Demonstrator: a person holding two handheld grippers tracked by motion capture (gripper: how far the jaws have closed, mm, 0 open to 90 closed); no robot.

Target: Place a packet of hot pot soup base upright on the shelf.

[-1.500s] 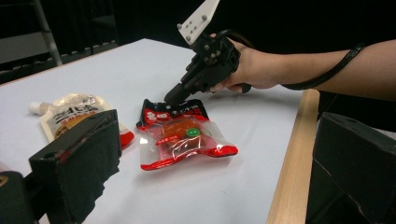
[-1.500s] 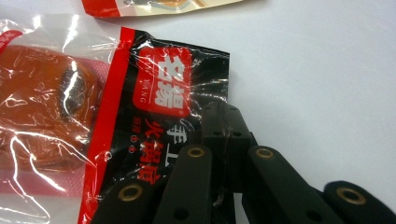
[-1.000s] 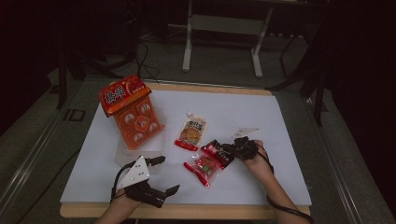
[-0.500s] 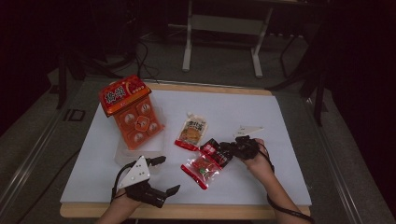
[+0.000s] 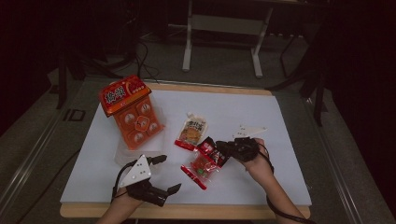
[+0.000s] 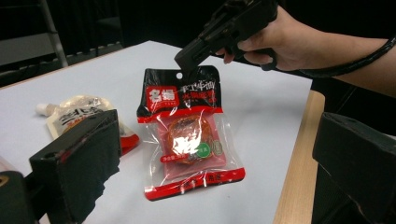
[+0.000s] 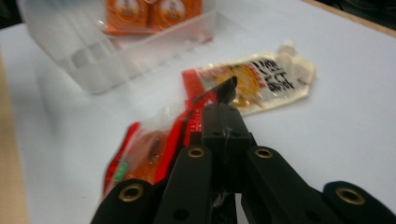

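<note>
While the right gripper (image 5: 219, 150) pinches the red snack packet (image 5: 201, 164) by its top edge, lifting is barely begun, the clear tray (image 5: 122, 154) awaits, and the left gripper (image 5: 164, 173) gapes wide, empty.

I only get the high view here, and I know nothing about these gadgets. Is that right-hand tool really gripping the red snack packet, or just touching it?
Observer: Gripping. In the left gripper view the right gripper pinches the packet's black top edge beside its hang hole, so the red snack packet hangs tilted from it.
Operator: What's inside the packet?
Observer: A round orange-brown piece behind a clear window, with a small green sticker.
Operator: And the other tool?
Observer: The left gripper is open; its view shows both jaws standing wide apart with nothing between them.
Operator: That orange box, what does it sit in?
Observer: The right gripper view shows the orange box in a clear plastic tray.
</note>
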